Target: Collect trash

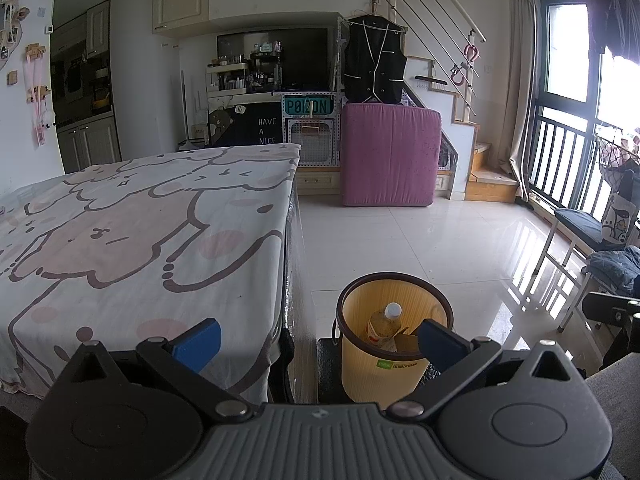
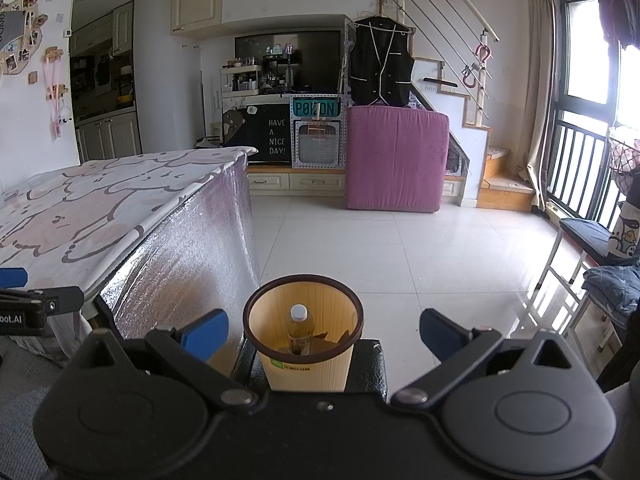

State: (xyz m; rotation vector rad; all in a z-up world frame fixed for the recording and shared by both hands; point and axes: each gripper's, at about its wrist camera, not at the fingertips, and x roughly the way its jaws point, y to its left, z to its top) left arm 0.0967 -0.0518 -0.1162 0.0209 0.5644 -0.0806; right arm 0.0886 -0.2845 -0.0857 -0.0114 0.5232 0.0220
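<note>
At the left, a desk under a cloth printed with pink cartoon sheep filled the near half of the room; its side, seen from the right wrist camera, was wrapped in silvery bubble foil. The left claw hung wide open with nothing between its blue pads, one pad over the desk edge and the other in front of the bin. Just right of the desk stood a yellow ribbed wastebasket with a dark rim, set on a black surface. Inside it a plastic bottle with a white cap stood upright beside scraps of brown cardboard. The right claw was likewise spread wide and held nothing, its pads on either side of the wastebasket without touching it; the bottle showed in the middle of the opening. Farther off, a pink folded mattress leaned on the far cabinets, a black vest hanging above it. At the far right a chair stood near the window railing.
</note>
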